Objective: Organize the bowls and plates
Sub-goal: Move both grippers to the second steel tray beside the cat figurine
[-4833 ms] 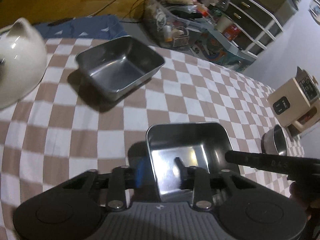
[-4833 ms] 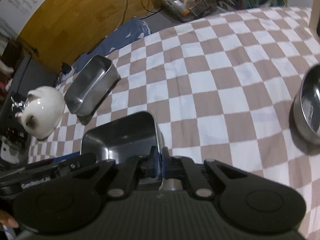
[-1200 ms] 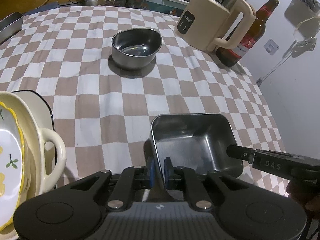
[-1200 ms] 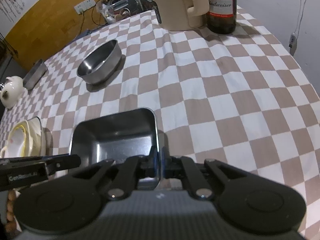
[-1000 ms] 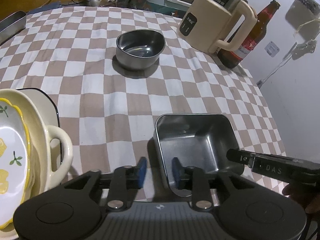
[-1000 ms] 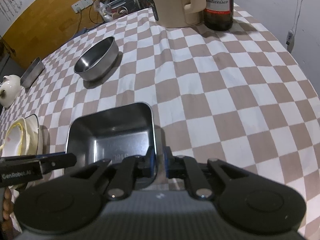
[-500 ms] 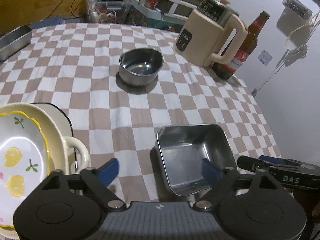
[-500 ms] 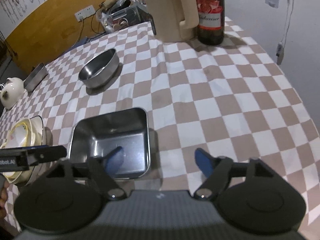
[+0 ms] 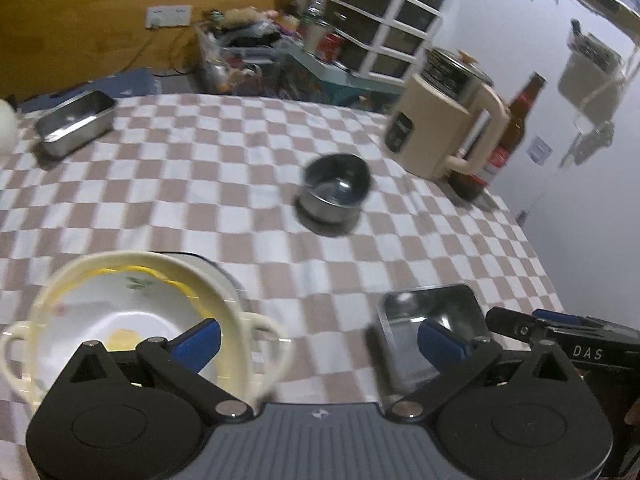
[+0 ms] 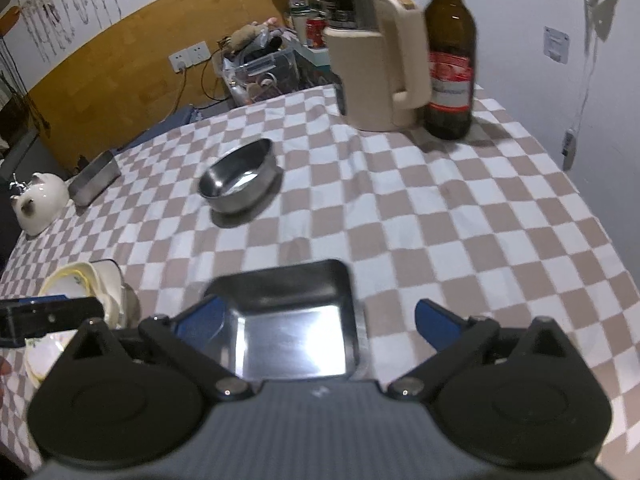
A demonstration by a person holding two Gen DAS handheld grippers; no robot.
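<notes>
A square steel tray [image 9: 434,334] [image 10: 294,326] rests on the checkered cloth near the table's front edge. My left gripper [image 9: 320,340] is open and empty, raised above the cloth to the left of the tray. My right gripper [image 10: 318,318] is open and empty, hovering just above the tray. A round steel bowl [image 9: 335,185] [image 10: 239,181] stands mid-table. A second rectangular steel tray [image 9: 75,122] [image 10: 94,179] sits at the far left. A cream handled dish holding a floral plate [image 9: 132,320] [image 10: 78,286] stands at the front left.
A cream electric kettle [image 9: 442,124] [image 10: 378,62] and a brown beer bottle [image 9: 506,136] [image 10: 450,54] stand at the far right. A white cat-shaped pot [image 10: 38,202] is at the left edge. Clutter and drawers lie beyond the table.
Both grippers opened, let go of the square steel tray and left it on the cloth. Both have since lifted and pulled back, and the left has swung leftward.
</notes>
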